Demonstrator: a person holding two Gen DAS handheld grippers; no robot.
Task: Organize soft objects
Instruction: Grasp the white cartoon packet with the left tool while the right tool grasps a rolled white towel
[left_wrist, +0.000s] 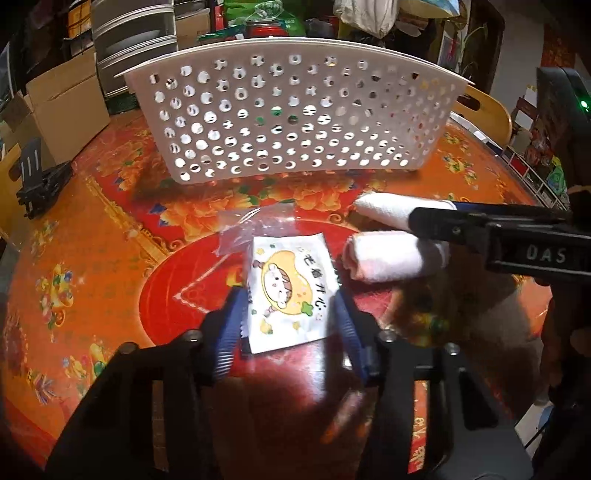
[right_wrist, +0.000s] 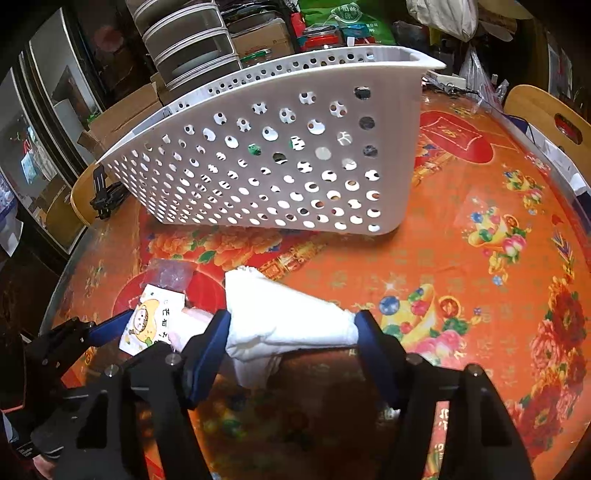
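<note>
left wrist: left tongs (left_wrist: 286, 306) straddle the tissue pack (left_wrist: 290, 291) mid-tabletop (left_wrist: 92, 258), spread, maybe touching.
right wrist: right tongs (right_wrist: 293, 332) pinching white towel (right_wrist: 284, 317); basket (right_wrist: 277, 162) toward far edge.
tip: squeeze the pack's midline, lift level.

A white packet printed with a yellow cartoon figure (left_wrist: 286, 291) lies flat on the worktop, a pale pink rolled towel (left_wrist: 395, 258) just beside it. A white rolled towel (right_wrist: 288, 321) lies past the pink one, nearer the white perforated basket (left_wrist: 295, 118) standing upright behind them.
</note>
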